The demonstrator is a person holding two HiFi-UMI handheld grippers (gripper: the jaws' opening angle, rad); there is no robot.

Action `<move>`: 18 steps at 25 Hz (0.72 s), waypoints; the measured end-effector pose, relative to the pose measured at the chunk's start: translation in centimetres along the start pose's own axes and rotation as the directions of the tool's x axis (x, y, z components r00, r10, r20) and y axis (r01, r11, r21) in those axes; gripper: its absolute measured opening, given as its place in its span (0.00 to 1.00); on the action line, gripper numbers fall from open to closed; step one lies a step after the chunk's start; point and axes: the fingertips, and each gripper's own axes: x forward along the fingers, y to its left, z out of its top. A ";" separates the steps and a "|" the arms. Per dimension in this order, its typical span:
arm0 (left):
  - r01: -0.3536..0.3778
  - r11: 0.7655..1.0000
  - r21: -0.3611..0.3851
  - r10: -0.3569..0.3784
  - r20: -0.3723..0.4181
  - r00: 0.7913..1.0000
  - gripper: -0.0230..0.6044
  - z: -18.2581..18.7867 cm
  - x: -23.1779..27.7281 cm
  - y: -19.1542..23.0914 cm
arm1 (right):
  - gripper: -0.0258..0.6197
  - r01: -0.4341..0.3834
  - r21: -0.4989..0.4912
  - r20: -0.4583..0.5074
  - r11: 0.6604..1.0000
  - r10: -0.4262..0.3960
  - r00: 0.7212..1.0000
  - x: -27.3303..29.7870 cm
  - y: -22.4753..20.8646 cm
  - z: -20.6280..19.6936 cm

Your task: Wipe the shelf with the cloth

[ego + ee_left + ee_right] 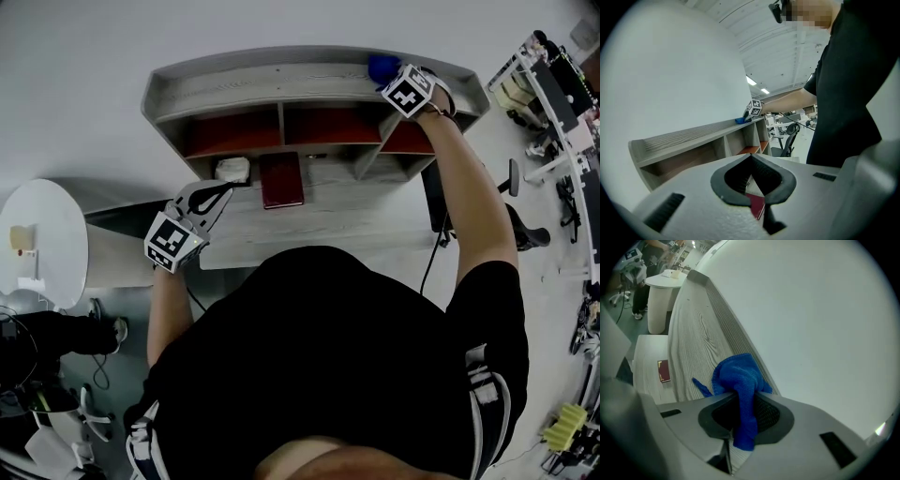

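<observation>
- Grey plastic comes first: our left gripper (pixel 223 191) hangs over the front left part of the desk (pixel 356 220). Its two fingers are pressed together and hold nothing.
- Just past it, on the desk, lie a dark red book (pixel 281 179) and a small white crumpled thing (pixel 232 169). We cannot tell what the white thing is.
- Behind them stands the shelf (pixel 234 84). It has open boxes below and one long wooden board on top.
- Up on that top board, near its right end, our right gripper (pixel 740 397) holds the blue cloth (pixel 738 373). The fingers are closed tight on a fold of it. The fat bunch of cloth sits on the wood, close to the low back rim by the white wall (pixel 811 310).
- We think the wiping is at the right end, and most of the board runs away to the left, not wiped yet.
- To do this well, we push the bunch down flat, so the soft cloth rubs the wood and the hard fingers do not scrape it.
- We slide it in one long, straight line along the board toward the left end.
- We squeeze hard the whole way, so the cloth does not slip out.
- We also run it right along the back rim, where dust likes to hide.
- The left gripper does best away from the book.
</observation>
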 end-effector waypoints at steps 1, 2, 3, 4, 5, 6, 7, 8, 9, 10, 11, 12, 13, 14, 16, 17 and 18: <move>-0.009 1.000 -0.002 0.009 -0.001 1.000 0.06 -0.2 -0.6 0.1 | 0.16 0.000 -0.008 0.005 1.000 0.000 1.000 0.0 0.4 0.8; -0.017 1.000 -0.005 0.017 0.000 1.000 0.06 -0.4 -1.1 0.2 | 0.16 -0.002 -0.016 0.010 1.000 0.002 1.000 0.1 0.9 1.6; -0.026 1.000 -0.008 0.026 0.000 1.000 0.06 -0.6 -1.7 0.3 | 0.16 -0.006 -0.024 0.014 1.000 0.006 1.000 0.1 1.3 2.3; -0.033 0.999 -0.013 0.033 0.001 0.999 0.06 -0.8 -2.2 0.3 | 0.16 -0.014 -0.028 0.018 0.999 0.015 1.000 0.2 1.8 3.1; -0.039 0.999 -0.017 0.039 -0.001 0.999 0.06 -1.0 -2.7 0.4 | 0.16 -0.025 -0.031 0.024 0.999 0.025 0.999 0.4 2.3 3.9; -0.046 0.999 -0.020 0.046 -0.005 0.999 0.06 -1.3 -3.3 0.4 | 0.16 -0.034 -0.036 0.030 0.999 0.035 0.999 0.5 2.8 4.8; -0.053 0.998 -0.024 0.053 -0.009 0.999 0.06 -1.6 -3.8 0.5 | 0.16 -0.040 -0.043 0.037 0.998 0.042 0.998 0.5 3.3 5.7; -0.062 0.998 -0.028 0.062 -0.012 0.998 0.06 -1.8 -4.4 0.6 | 0.16 -0.045 -0.053 0.046 0.998 0.047 0.998 0.5 3.8 6.7; -0.073 0.997 -0.032 0.072 -0.014 0.997 0.06 -2.0 -5.1 0.7 | 0.16 -0.049 -0.063 0.058 0.997 0.052 0.997 0.5 4.3 7.8; -0.084 0.996 -0.037 0.084 -0.016 0.996 0.06 -2.2 -5.7 0.8 | 0.16 -0.051 -0.074 0.072 0.996 0.056 0.996 0.4 4.8 9.0; -0.096 0.994 -0.043 0.095 -0.018 0.995 0.06 -2.4 -6.3 0.9 | 0.16 -0.054 -0.086 0.085 0.995 0.061 0.995 0.3 5.3 10.1; -0.107 0.993 -0.049 0.106 -0.021 0.994 0.06 -2.6 -6.9 1.0 | 0.16 -0.060 -0.095 0.092 0.994 0.069 0.993 0.4 5.8 11.1; -0.118 0.992 -0.054 0.116 -0.025 0.993 0.06 -2.7 -7.4 1.1 | 0.16 -0.068 -0.103 0.096 0.992 0.078 0.992 0.5 6.4 11.9; -0.126 0.990 -0.057 0.124 -0.029 0.992 0.06 -2.9 -7.9 1.2 | 0.16 -0.073 -0.109 0.103 0.991 0.085 0.991 0.5 6.9 12.7; -0.135 0.989 -0.057 0.134 -0.034 0.990 0.06 -3.3 -8.7 1.3 | 0.16 -0.080 -0.121 0.119 0.989 0.095 0.988 0.6 7.8 14.5; -0.138 0.989 -0.055 0.136 -0.035 0.990 0.06 -3.5 -9.1 1.3 | 0.16 -0.083 -0.127 0.128 0.988 0.100 0.987 0.6 8.3 15.4; -0.140 0.989 -0.053 0.138 -0.035 0.990 0.06 -3.7 -9.5 1.3 | 0.16 -0.085 -0.133 0.141 0.988 0.103 0.985 0.5 8.8 16.4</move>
